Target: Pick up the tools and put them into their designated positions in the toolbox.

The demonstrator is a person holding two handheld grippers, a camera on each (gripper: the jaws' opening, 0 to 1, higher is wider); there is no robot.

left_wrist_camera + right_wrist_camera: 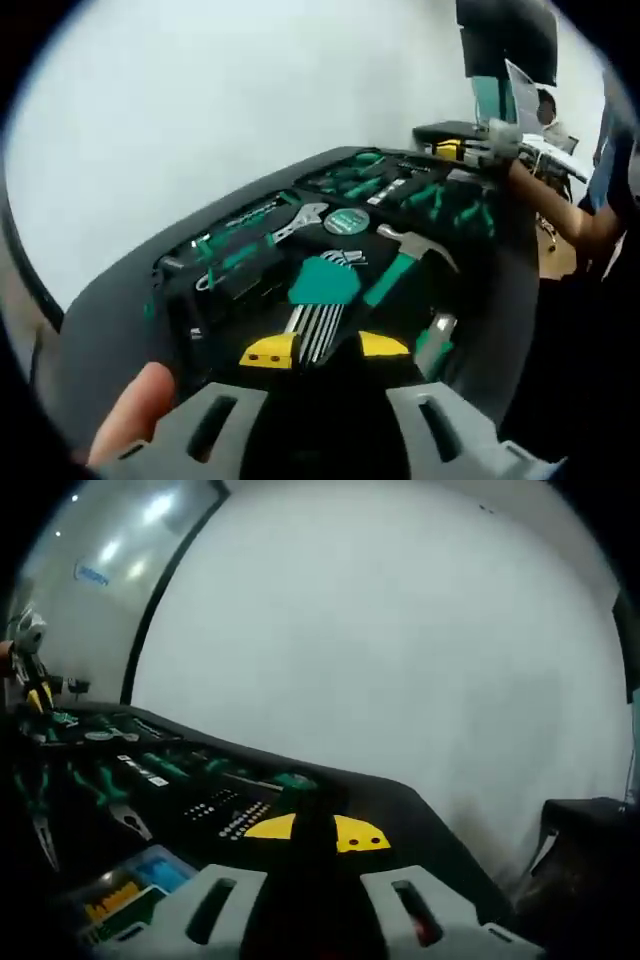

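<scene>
Left gripper view: left tool [325, 425] low at the bottom, both grey prongs spread apart with nothing between them, hovering just short of the near edge of the open toolbox [120, 300]; fingertip [135, 410] of the holding hand beside the left prong. Black toolbox tray spread wide, packed with green-handled tools; hammer [405, 260] with green handle lying in its recess right of centre, head toward the far side; adjustable wrench [295, 222] seated left of it, silver jaw beside a round green tape measure [347, 221]; green hex key holder [322, 285] in the middle with silver keys fanned toward the near edge; yellow latch [268, 350] and a second yellow piece flanking those keys; far half of the box holding rows of screwdrivers [350, 180] and pliers [460, 210]. Beyond the box, right tool [478, 148] at the far end, person's arm [560, 205] behind it; state not readable there.

Right gripper view: right tool [310, 905] with prongs parted, empty, over the toolbox rim; yellow latch [335, 832] just ahead; row of bits [235, 815] and green-handled pliers [40, 800] in the tray to the left; white wall [400, 630] behind.
</scene>
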